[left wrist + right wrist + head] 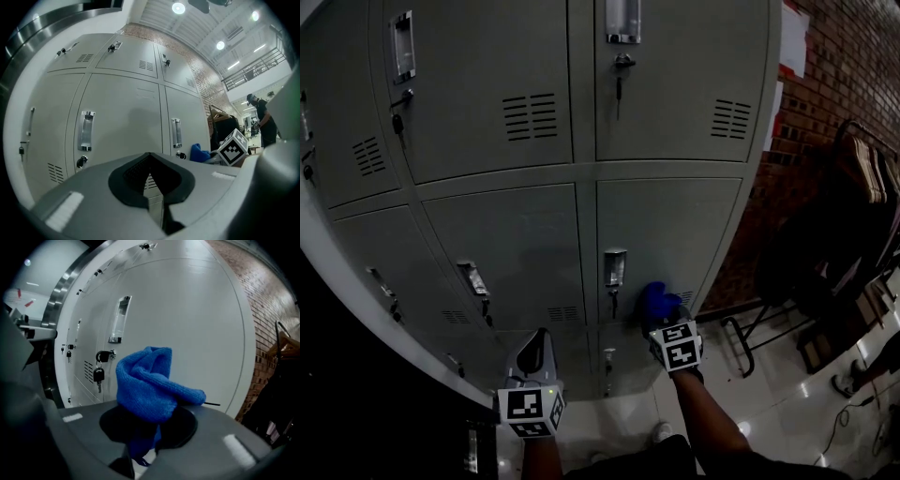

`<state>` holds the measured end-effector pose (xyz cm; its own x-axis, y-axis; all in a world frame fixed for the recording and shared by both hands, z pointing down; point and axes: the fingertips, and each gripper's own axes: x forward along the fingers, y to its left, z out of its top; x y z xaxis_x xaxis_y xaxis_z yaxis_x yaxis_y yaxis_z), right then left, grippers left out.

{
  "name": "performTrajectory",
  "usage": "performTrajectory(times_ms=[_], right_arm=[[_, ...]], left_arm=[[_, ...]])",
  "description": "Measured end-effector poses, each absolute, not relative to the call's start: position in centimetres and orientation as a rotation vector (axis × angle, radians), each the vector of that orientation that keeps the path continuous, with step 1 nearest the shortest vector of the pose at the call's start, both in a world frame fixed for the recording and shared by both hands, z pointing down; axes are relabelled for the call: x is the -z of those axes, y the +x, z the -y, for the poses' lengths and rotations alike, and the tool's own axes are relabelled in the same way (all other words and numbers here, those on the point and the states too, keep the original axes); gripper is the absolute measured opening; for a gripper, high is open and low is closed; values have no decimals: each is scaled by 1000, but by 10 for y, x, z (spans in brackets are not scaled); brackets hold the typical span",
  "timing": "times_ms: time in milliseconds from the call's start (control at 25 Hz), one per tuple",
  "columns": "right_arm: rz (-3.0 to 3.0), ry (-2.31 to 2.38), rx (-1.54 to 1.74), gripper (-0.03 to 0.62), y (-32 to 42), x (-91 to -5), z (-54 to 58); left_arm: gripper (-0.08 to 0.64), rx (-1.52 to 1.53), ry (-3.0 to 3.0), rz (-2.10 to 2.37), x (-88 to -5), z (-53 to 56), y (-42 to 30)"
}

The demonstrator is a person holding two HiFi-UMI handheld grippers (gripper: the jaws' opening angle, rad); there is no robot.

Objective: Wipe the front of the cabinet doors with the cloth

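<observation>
Grips a bunched blue cloth in the right tool, jaws clamped on its lower folds. Holds it by the grey cabinet door, just right of and below the door's recessed handle; cannot tell whether touching. Shows a key hanging from the lock under that handle. Carries the left tool left of and below the handle, jaws together, empty. Bears square black-and-white markers on each tool's cube.

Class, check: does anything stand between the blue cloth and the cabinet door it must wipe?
Nothing visible does. The cloth, clamped in the right gripper, faces bare cabinet door panel. The handle and hanging key sit to its left on that door, in a leftward wipe's way.
</observation>
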<state>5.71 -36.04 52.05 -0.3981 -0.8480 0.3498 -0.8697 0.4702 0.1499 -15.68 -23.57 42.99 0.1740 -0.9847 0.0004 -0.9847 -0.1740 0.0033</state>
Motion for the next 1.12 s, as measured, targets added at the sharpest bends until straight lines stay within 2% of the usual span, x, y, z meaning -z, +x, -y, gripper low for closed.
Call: performTrajectory(times_ms=[680,920,1120], right_arm=[[2484,1246,-52,84,-46,-522,342],[2526,1234,-53,81,-42,-512,320],[2657,1304,41,84,-3,-460,280]], left_arm=[[15,5,2346,2102,-425,194,-189],[15,8,2353,2090,-420,188,-183],[15,12,2400,2058,-410,201,-156]])
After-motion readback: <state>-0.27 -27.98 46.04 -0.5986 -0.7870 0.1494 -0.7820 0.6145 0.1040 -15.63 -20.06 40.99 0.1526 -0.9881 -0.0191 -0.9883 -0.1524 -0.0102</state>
